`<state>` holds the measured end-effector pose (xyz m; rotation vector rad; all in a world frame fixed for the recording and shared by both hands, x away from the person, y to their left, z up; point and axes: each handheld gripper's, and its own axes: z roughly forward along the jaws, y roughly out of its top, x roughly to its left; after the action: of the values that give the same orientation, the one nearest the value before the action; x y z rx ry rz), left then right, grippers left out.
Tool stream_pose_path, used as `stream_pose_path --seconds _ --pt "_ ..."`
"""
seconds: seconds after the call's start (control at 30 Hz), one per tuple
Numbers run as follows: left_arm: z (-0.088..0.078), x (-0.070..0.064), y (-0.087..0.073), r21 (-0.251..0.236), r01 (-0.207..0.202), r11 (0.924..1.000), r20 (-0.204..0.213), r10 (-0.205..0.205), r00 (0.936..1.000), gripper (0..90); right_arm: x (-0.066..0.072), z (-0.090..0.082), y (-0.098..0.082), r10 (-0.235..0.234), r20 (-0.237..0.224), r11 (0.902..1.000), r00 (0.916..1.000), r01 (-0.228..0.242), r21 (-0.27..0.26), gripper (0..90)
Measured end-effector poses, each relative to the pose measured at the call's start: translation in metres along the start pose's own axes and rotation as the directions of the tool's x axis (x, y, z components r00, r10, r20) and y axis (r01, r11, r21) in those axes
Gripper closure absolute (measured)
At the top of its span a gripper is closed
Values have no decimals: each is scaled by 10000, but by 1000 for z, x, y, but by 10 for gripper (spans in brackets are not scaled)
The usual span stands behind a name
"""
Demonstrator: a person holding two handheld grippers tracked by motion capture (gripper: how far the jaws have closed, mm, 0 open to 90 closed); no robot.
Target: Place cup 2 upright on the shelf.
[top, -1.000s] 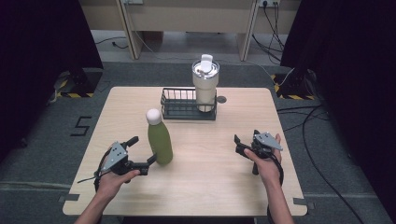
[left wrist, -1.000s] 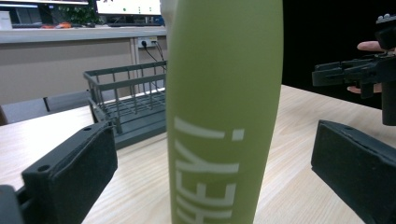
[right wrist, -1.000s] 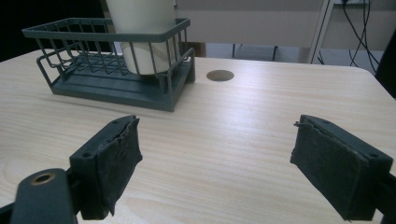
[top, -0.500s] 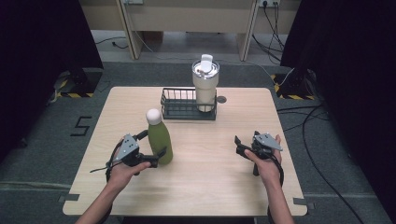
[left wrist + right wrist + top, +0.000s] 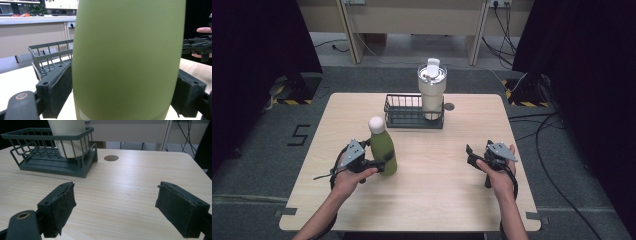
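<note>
A green bottle [image 5: 383, 150] with a white cap stands upright on the left half of the wooden table [image 5: 437, 200]. My left gripper [image 5: 382, 162] reaches it from the left, and its jaws have just been closing on the bottle's lower body. In the left gripper view both pads [image 5: 58, 92] press against the sides of the green bottle [image 5: 127, 60]. My right gripper [image 5: 472, 156] rests near the table's right side, pointing left. Its jaws stand wide open in the right gripper view [image 5: 122, 207], with bare tabletop between them.
A dark wire basket [image 5: 404, 122] sits at the back centre, with a cream tumbler [image 5: 432, 95] standing in its right end. A round hole [image 5: 449, 106] lies in the tabletop just behind the basket. Cables trail on the floor to the right.
My left gripper has slid right up to the green bottle and its jaws have closed around it. The bottle still stands in place. The right hand has kept still.
</note>
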<state>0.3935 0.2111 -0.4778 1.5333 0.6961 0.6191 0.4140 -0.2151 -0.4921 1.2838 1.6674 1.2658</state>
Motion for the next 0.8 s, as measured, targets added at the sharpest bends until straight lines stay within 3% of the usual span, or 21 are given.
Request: stream_pose_path --seconds 0.1,0.57,0.8 --pt "0 -2 -1 -88 -33 10000 42 33 10000 200 0 0 0 7 -22 10000 10000 -7 14 149" --pt "0 -2 0 -47 -100 9999 -52 100 9999 207 -1 1 -2 34 -33 9999 10000 -33 131 149" --pt "1 -1 3 45 -415 9991 -139 416 9990 207 -2 0 -1 46 17 9999 10000 -46 92 149"
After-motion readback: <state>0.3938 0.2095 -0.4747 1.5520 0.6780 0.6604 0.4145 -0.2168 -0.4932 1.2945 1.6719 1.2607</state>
